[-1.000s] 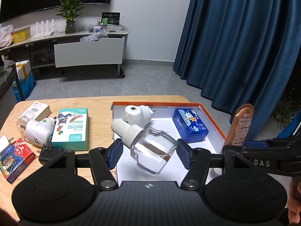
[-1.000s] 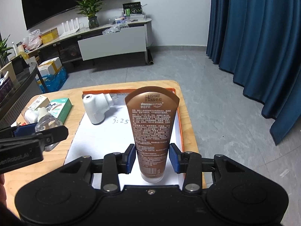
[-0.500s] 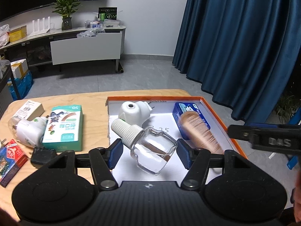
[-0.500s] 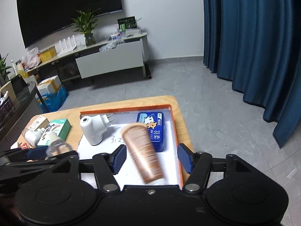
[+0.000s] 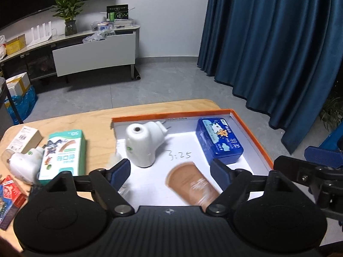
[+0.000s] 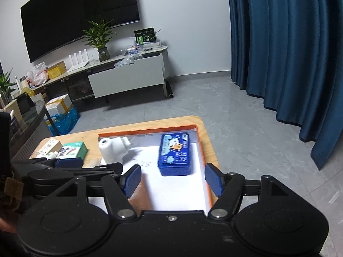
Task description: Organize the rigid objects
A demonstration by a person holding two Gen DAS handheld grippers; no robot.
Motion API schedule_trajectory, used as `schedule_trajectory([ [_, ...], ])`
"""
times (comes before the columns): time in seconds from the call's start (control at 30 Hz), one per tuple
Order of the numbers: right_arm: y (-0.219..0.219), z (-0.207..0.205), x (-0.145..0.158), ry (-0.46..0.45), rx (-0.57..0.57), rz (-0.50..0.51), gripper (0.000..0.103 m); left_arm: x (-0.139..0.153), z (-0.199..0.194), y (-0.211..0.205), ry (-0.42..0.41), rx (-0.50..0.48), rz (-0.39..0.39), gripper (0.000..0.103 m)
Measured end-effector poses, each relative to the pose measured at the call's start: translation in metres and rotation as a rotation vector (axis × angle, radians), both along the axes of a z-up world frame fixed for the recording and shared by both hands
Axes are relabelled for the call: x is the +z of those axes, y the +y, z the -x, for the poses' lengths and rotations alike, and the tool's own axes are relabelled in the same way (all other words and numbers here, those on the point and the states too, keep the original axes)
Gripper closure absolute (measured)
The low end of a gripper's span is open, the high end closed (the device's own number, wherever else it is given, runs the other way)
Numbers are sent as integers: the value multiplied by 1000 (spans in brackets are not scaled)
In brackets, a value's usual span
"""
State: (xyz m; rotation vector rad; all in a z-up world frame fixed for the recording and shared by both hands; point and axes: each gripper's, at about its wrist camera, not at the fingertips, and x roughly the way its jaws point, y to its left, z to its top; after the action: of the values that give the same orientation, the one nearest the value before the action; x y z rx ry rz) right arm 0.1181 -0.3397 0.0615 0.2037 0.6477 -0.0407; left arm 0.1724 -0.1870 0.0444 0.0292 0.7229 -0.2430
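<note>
I count one orange-rimmed tray (image 5: 253, 128) on one wooden table (image 5: 90, 120). In the tray I see three things: one white plug-in diffuser (image 5: 142, 144), one blue tin (image 5: 219, 142) and one brown tube (image 5: 190, 185) (blurred, but plainly a single tube). Left of the tray I count one green box (image 5: 63, 153), one small tan box (image 5: 23, 139), a second white diffuser (image 5: 21, 163) and one red card pack (image 5: 9, 189). A pale blur at the tray's left edge may be one more item; I cannot tell.
</note>
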Motion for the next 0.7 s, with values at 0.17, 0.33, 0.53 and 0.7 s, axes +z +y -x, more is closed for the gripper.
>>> schedule_trajectory([
  [0.17,18,0,6,-8,29,-5,20,8,6,21,22,53,2,17],
  [0.33,42,-2,7,5,72,-6,18,16,19,46,25,92,3,15],
  [0.53,77,-7,7,17,145,-9,16,18,34,84,21,152,4,14],
  [0.7,109,-11,6,25,213,3,16,18,42,122,15,211,11,14],
])
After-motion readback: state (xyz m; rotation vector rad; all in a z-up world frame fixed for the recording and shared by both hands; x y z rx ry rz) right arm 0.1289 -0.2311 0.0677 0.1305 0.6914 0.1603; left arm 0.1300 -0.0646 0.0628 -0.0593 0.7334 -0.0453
